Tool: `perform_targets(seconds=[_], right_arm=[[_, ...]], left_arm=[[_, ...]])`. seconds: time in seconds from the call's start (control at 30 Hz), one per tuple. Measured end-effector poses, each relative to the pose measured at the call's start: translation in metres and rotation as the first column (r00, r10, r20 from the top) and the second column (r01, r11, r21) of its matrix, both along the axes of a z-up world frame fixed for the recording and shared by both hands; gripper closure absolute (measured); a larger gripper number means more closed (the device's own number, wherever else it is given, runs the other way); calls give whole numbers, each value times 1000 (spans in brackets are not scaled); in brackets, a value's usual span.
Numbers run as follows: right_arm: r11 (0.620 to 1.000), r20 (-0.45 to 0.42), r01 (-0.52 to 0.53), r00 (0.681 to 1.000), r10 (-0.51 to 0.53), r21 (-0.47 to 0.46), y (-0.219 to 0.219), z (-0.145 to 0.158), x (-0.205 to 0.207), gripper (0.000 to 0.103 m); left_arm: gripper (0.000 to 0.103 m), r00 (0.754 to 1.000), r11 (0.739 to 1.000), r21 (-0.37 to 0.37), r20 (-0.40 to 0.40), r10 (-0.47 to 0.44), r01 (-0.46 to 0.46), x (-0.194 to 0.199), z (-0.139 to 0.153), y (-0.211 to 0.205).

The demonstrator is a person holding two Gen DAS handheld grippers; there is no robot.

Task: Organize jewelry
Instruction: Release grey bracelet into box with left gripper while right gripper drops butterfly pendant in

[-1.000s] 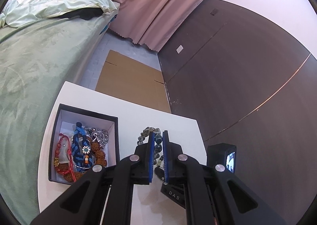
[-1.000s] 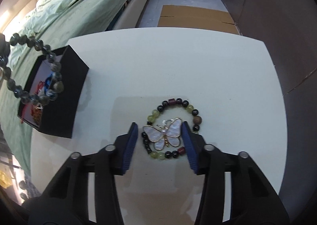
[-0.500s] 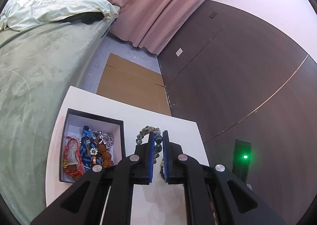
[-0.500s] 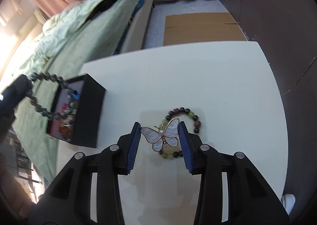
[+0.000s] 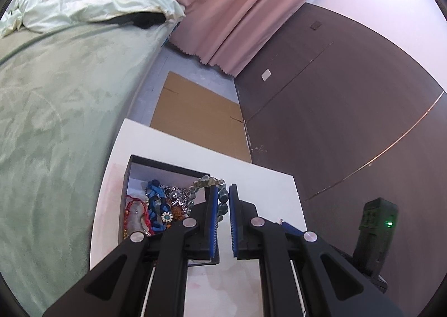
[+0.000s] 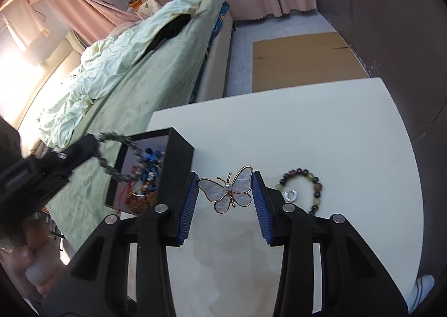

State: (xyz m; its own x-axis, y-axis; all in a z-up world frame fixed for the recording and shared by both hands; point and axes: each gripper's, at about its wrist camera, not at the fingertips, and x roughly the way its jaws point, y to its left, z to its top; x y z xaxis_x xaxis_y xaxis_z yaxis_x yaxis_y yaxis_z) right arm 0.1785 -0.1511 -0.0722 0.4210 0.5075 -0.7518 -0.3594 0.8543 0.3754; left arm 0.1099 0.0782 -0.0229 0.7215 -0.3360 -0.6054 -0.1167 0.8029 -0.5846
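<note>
Left gripper [image 5: 222, 202] clamped on grey bead bracelet [image 5: 206, 183], hanging over black box [image 6: 178, 155]. Right gripper [image 6: 225, 191] clamped on butterfly brooch [image 6: 227, 189], beside box, above bench [image 6: 307, 127]. Step: boxing; next, probably release inside box.

Butterfly brooch pinched above the white tabletop [image 6: 307, 132]

The right gripper [image 6: 225, 191] clamps a pearly, gold-edged butterfly brooch [image 6: 227, 189] by its wingtips. A dark-and-green beaded bracelet [image 6: 303, 188] rings a small silver clip [image 6: 291, 195]. The left gripper [image 6: 81, 149] dangles a grey bead strand [image 6: 117, 157] over the black jewelry box [image 6: 178, 160].
</note>
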Motion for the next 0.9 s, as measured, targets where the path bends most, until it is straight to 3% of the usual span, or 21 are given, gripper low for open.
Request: perform_targets(seconds=[0.23,0.27,0.3,0.37,0.47,0.67,0.8,0.9], right_arm=[[999,22,-14,1000,13,38,9,7,-4,63],[999,21,-15,1000,15,40,9,7,-4,63],[999,18,-18,1000,17,42,10,6,-4,63],[999,16,-22,1000,21,44,11,6,-4,63],[998,15,-31,999,30,51,13,6,-4,63],[995,10,-40,999,40,87,19,8,-5,63],[991,5,-55,999,55,123,28,9,-7,63],[986,-4,-71,997,72,149,38,9,-9,63]], left_arm=[[94,999,999,-31,-40,-33,32,15,-20,2],[82,997,999,-34,-70,-35,32,18,-28,3],[57,995,999,-32,-92,-26,23,21,-32,4],[32,996,999,-24,-89,20,-22,18,-32,11],[32,998,999,26,-43,44,-43,10,-19,14],[31,996,996,32,-44,80,-79,2,-15,26],[18,995,994,51,-30,99,-97,-2,-9,31],[16,994,992,63,-20,110,-109,-6,-4,34]])
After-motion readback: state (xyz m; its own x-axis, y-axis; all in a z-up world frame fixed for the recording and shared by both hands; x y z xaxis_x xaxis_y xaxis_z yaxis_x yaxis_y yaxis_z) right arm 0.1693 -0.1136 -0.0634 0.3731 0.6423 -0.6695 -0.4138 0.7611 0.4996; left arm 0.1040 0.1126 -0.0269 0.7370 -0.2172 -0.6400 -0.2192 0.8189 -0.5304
